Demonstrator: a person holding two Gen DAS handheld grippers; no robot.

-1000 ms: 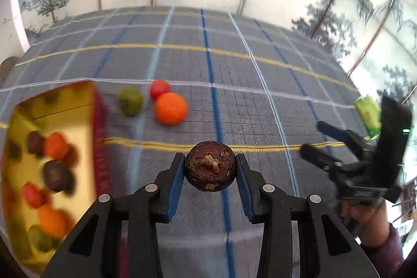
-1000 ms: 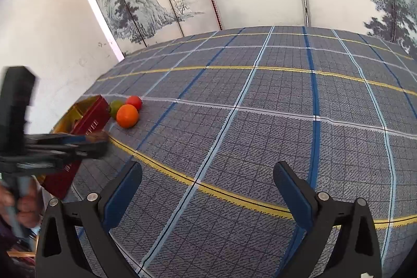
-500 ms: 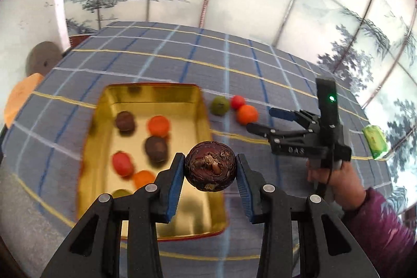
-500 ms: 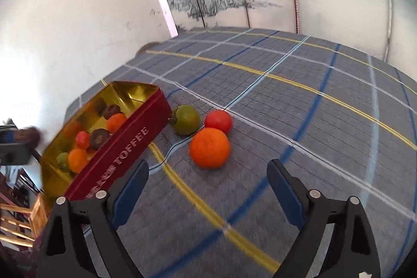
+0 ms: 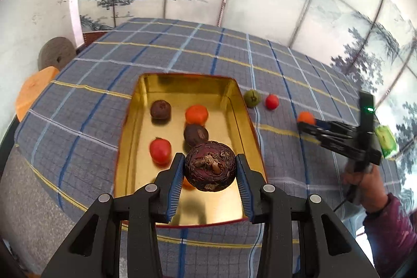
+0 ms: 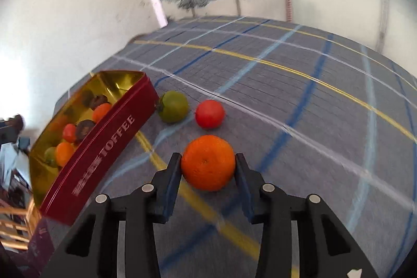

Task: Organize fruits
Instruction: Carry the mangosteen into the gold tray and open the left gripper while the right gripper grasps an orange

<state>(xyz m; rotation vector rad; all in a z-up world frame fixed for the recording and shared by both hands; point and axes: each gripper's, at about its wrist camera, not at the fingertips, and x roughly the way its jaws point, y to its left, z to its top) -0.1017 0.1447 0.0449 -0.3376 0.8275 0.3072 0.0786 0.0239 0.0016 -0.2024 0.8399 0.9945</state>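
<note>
My left gripper (image 5: pixel 210 171) is shut on a dark brown mangosteen (image 5: pixel 210 166) and holds it above the near half of the gold tin (image 5: pixel 130 127), which has red outer walls and holds several fruits. My right gripper (image 6: pixel 208 168) has its fingers closed against both sides of an orange (image 6: pixel 208 162) that rests on the checked cloth. It also shows in the left wrist view (image 5: pixel 306 121) with the orange (image 5: pixel 305 117) at its tips. A green fruit (image 6: pixel 173 106) and a red fruit (image 6: pixel 209 113) lie just beyond the orange, beside the tin (image 6: pixel 104 147).
The table carries a blue-grey checked cloth (image 5: pixel 182 51). A green packet (image 5: pixel 385 138) lies at the far right. An orange cushion (image 5: pixel 34 93) and a grey round thing (image 5: pixel 56 52) sit off the table's left edge. A painted screen stands behind.
My left gripper moved with the mangosteen from beside the tin to above it. My right gripper swung towards the loose fruits and closed on the orange.
</note>
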